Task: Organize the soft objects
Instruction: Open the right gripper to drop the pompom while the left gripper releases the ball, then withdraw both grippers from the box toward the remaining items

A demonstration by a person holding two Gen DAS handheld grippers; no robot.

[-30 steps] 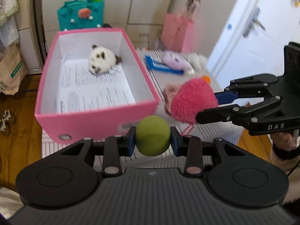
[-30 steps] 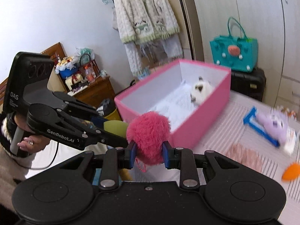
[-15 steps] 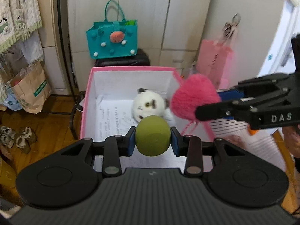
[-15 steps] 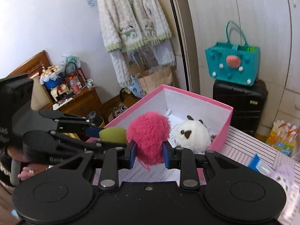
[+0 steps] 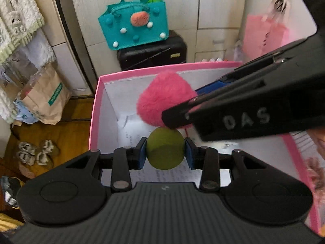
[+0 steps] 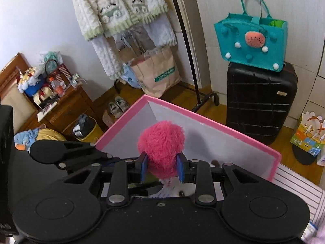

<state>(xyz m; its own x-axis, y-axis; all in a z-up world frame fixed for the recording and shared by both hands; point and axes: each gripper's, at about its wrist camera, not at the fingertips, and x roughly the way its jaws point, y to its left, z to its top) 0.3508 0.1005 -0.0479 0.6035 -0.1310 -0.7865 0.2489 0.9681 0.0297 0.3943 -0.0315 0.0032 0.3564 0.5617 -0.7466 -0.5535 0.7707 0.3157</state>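
While both loads hang over the pink box [image 5: 95, 109], we see our left gripper [image 5: 165, 151] clamping the green ball [image 5: 165, 152], firm yet squashy; our right gripper [image 6: 161, 167] pinches the light pink pompom [image 6: 161, 142], best held mid-body.

Setting: lived-in bedroom of a home. Evidence: fluffy cream cardigan [image 6: 113, 10] hanging on a black garment rail [image 6: 189, 46]; pale wardrobe doors [image 5: 219, 4] along the wall; black suitcase [image 6: 262, 101] with teal felt handbag [image 6: 251, 34] on top; wooden dresser [image 6: 61, 105] crowded with trinkets; shoes [image 6: 117, 106] and brown paper bag [image 6: 156, 71] on wood floor [image 5: 61, 134].
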